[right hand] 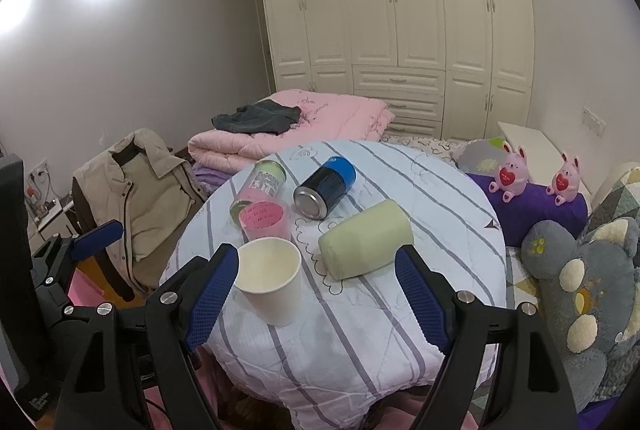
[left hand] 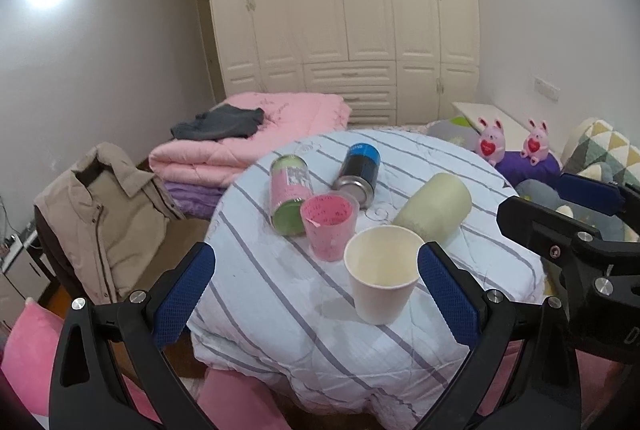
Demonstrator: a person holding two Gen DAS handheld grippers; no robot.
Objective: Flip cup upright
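A white paper cup stands upright on the striped quilt. A pink plastic cup stands upright just behind it. A pale green cup lies on its side to the right. My left gripper is open and empty, its right pad beside the white cup. My right gripper is open and empty in front of the white and green cups.
A pink-and-green can and a blue-and-black can lie on their sides behind the cups. A folded pink blanket, a beige jacket on a chair, and plush toys surround the quilt.
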